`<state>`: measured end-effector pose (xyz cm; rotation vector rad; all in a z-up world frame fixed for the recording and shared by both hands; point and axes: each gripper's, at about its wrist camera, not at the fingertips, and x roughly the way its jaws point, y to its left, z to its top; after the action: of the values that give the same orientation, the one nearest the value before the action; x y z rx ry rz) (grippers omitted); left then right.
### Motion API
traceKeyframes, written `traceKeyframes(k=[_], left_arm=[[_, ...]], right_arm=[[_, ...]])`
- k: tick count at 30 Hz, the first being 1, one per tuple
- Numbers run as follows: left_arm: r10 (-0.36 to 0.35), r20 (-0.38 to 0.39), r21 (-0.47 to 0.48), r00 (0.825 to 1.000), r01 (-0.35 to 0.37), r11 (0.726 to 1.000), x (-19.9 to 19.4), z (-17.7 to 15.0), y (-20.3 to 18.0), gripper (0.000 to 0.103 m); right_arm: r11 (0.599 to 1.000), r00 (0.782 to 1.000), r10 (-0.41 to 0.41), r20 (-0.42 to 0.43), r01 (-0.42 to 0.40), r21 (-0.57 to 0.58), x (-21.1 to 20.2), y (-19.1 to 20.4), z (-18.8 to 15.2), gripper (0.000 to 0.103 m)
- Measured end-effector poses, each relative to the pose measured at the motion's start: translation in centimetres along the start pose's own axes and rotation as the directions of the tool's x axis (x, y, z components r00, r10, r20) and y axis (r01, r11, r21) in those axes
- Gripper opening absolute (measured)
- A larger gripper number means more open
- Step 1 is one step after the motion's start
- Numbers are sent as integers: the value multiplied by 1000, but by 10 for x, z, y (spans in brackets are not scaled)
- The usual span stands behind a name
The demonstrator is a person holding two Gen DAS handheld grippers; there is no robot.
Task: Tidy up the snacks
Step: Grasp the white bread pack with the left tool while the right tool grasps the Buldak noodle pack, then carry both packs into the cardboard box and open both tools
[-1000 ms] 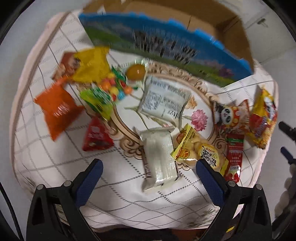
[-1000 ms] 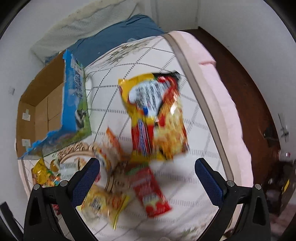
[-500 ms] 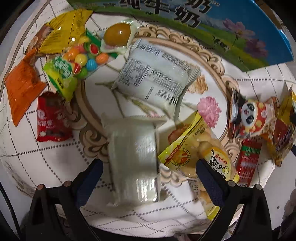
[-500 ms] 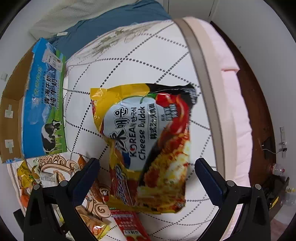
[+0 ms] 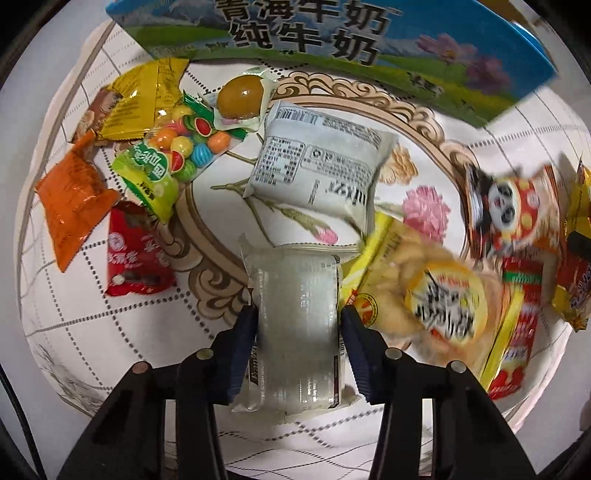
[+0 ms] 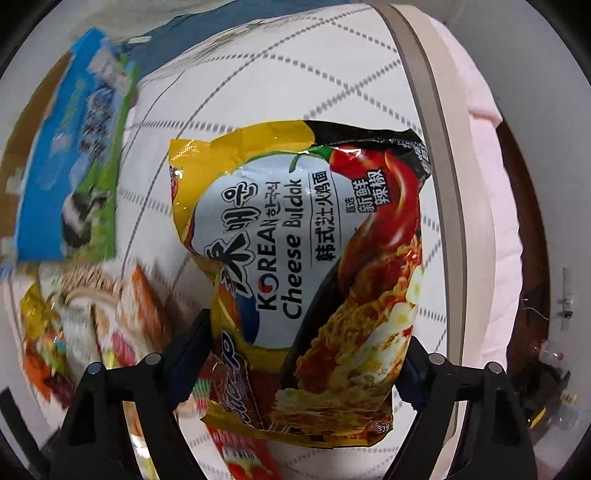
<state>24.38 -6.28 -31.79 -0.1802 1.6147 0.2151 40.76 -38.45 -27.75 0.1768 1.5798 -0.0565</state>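
Observation:
A clear snack packet (image 5: 295, 280) lies on the patterned cloth (image 5: 110, 332) at the lower rim of its printed oval. My left gripper (image 5: 298, 314) points down over it, jaws closing, and both blue pads (image 5: 245, 332) touch its long sides. A big yellow and red Korean cheese noodle packet (image 6: 295, 229) fills the right wrist view. My right gripper (image 6: 308, 332) straddles its lower half, jaws closing. The left pad (image 6: 199, 332) meets the packet's edge, and the other edge curls over the right finger.
A blue milk carton box (image 5: 295, 33) (image 6: 70, 177) stands behind the snacks. Around the clear packet lie a white packet (image 5: 317, 162), a yellow biscuit bag (image 5: 424, 295), a candy bag (image 5: 166, 158), a red packet (image 5: 136, 254) and a panda packet (image 5: 509, 206). The table's edge (image 6: 436, 147) runs right of the noodles.
Both grippers have come down closer to the cloth. The left jaws have closed from wide apart onto the clear packet. The right jaws have narrowed around the noodle packet.

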Motion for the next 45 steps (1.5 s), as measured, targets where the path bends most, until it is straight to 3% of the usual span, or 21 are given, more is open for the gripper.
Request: traceKeyframes(k=[5,11,16,18,22,29,35,41,45], left_arm=[[45,44,65,998,-48,997,-8,-30,0,45],[76,47,96,996,-81,992,-2,-42,-6,56],[88,67,105,994,-95,990,13,-38,-10,56],[82,90,112,993,-92,990,4,-42,-9,49],[78,102,119,992,-90,989,-16,-53,0,45],[57,92,128,994,-69,989,-48,-70,16,45],[-39,108,135,993,25,991,-74,-57,31,43],[-58,141,163,988,34,986,-83,-27,54,35],[-33,21,218,999,27,976,-41,-16,62,36]], right_arm=[[994,994,89,-62,-92,-52,-4,-13,-49,86],[992,987,104,-126,-113,-64,11,-18,-104,87],[994,988,95,-122,-100,-38,27,-20,-105,89],[995,990,92,-110,-96,-38,27,-20,-105,89],[993,993,98,-65,-101,-53,19,-13,-125,87],[981,979,192,-69,-194,-28,0,0,-140,86],[965,964,263,-47,-264,-10,-36,27,-140,86],[961,962,274,17,-274,-27,-70,61,-128,86],[966,967,255,4,-254,-38,-66,85,-125,86]])
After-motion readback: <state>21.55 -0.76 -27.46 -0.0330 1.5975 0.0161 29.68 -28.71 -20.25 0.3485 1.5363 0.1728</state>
